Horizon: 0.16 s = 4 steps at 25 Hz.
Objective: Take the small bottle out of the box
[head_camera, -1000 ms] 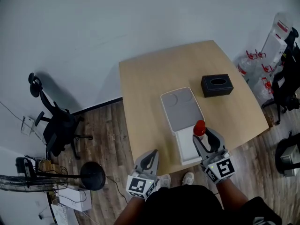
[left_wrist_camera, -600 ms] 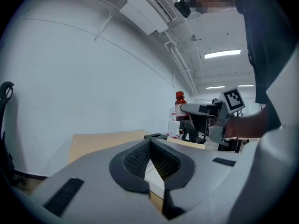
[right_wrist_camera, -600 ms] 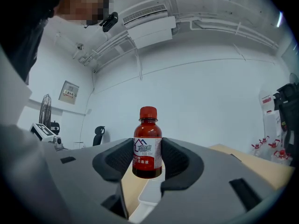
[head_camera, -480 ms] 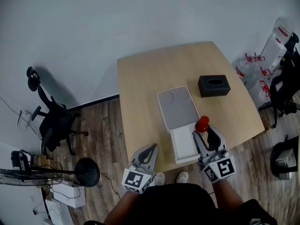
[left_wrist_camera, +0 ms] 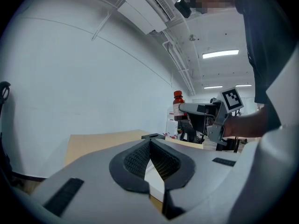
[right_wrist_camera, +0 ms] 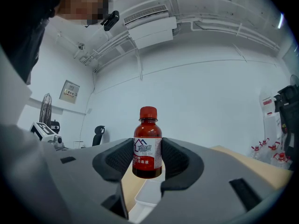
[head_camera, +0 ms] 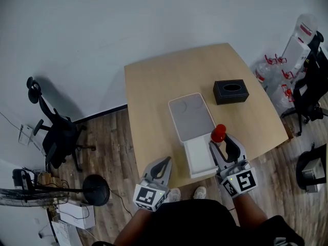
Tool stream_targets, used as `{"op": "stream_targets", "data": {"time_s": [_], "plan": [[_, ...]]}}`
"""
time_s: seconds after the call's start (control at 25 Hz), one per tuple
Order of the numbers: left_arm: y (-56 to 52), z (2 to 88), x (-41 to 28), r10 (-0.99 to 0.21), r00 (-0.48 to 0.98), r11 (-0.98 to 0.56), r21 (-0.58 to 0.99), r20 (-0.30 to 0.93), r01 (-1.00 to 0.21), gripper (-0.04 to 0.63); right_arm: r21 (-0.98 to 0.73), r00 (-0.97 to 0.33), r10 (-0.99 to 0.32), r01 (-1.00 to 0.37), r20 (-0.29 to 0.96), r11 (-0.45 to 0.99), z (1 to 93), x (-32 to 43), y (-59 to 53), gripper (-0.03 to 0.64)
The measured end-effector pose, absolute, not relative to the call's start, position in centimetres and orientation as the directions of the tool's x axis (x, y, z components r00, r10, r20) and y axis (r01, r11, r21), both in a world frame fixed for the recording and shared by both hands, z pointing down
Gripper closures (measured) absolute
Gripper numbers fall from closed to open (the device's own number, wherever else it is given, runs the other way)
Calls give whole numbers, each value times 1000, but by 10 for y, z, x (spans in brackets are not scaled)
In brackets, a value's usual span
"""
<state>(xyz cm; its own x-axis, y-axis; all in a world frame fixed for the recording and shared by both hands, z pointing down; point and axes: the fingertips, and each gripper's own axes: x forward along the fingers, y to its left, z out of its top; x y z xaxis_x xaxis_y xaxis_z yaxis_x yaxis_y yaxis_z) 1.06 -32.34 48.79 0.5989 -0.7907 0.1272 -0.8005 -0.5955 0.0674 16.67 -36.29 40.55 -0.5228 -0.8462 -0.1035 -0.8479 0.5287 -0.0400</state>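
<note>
Over box (head_camera: 198, 156) near end | right gripper (head_camera: 221, 144) clamps small bottle (right_wrist_camera: 147, 143) upright, clear of box | left gripper (left_wrist_camera: 150, 144) jaws closed, empty

One small bottle (right_wrist_camera: 147, 143), one white box (head_camera: 199, 157), one black box (head_camera: 231, 91), one table (head_camera: 164, 86).

We see a light wooden counter (head_camera: 154, 101) with rounded corners, standing on a wood-plank floor (head_camera: 113, 142). Near its front edge lies an open white rectangular box (head_camera: 200, 157). A grey lid with a white rim (head_camera: 192, 118) lies flat, touching the box's far end. A black rectangular tissue box (head_camera: 231, 91) with an oval slot sits apart, to the right.
</note>
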Motion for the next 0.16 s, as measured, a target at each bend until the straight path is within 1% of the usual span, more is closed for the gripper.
{"op": "stream_targets", "data": {"time_s": [0.16], "plan": [[-326,487,14,-791,601,-598,63,115,-799,585,-14,-527,-844,-848,-103,531,405,168,-362,413]]}}
